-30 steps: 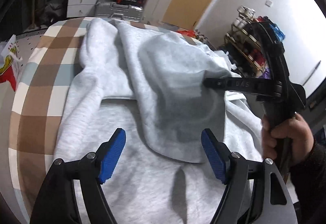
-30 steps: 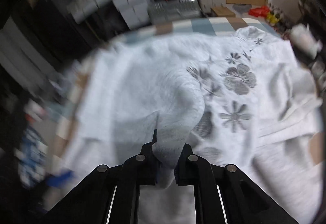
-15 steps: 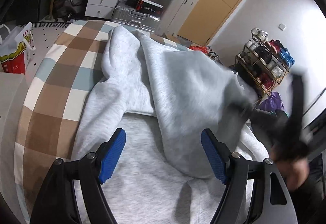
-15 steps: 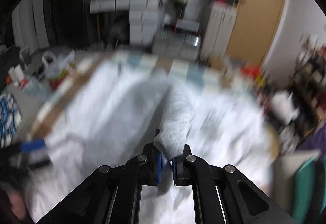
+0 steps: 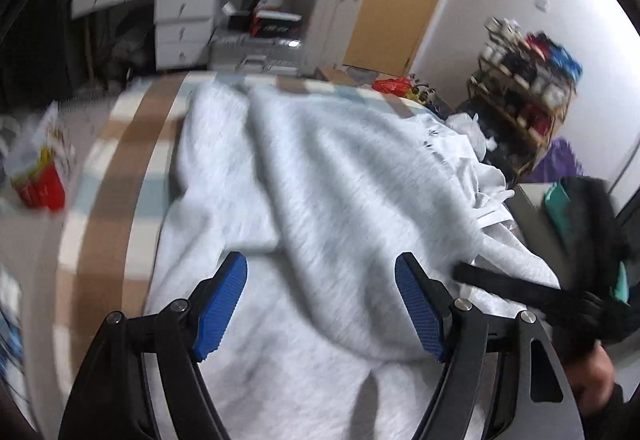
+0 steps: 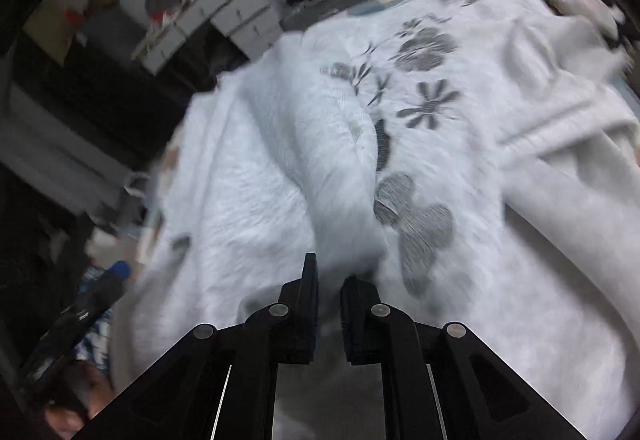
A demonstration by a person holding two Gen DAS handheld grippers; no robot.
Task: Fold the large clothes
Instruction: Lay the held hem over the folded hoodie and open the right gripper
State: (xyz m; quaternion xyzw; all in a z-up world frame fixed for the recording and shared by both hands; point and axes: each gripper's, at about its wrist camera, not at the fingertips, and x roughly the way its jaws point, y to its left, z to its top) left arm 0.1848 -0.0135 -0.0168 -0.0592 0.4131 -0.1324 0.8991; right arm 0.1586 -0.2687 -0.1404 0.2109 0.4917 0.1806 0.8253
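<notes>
The right tongs [image 6: 328, 280] pinch a grey sleeve [image 6: 340, 176] of the sweatshirt [image 5: 328, 168], their jaws nearly together with the cuff bunched between them. Within the last half second those jaws have eased open a touch, yet cloth still sits between the pads. A second ago the sleeve hung raised over the middle of the garment; now it lies lower, drawn across the body towards the near right edge of the bed [image 5: 120, 144], beside the flower print [image 6: 424, 52]. In the left wrist view the right tongs [image 5: 500, 282] show as a dark bar low against the cloth, closer to the camera than before.

The left tongs [image 5: 320, 300] stand spread wide, blue pads [image 5: 222, 304] on either side of the draped fold, gripping nothing. They hover over the near part of the sweatshirt much as they did a second ago.

The sweatshirt is spread over most of the checked bed cover, its far edge near the bed's far end. By the look of it, the sleeve fold is almost laid down, and the slight loosening suggests release is close. The sleeve still looks rumpled, so it may want smoothing before the next fold.
</notes>
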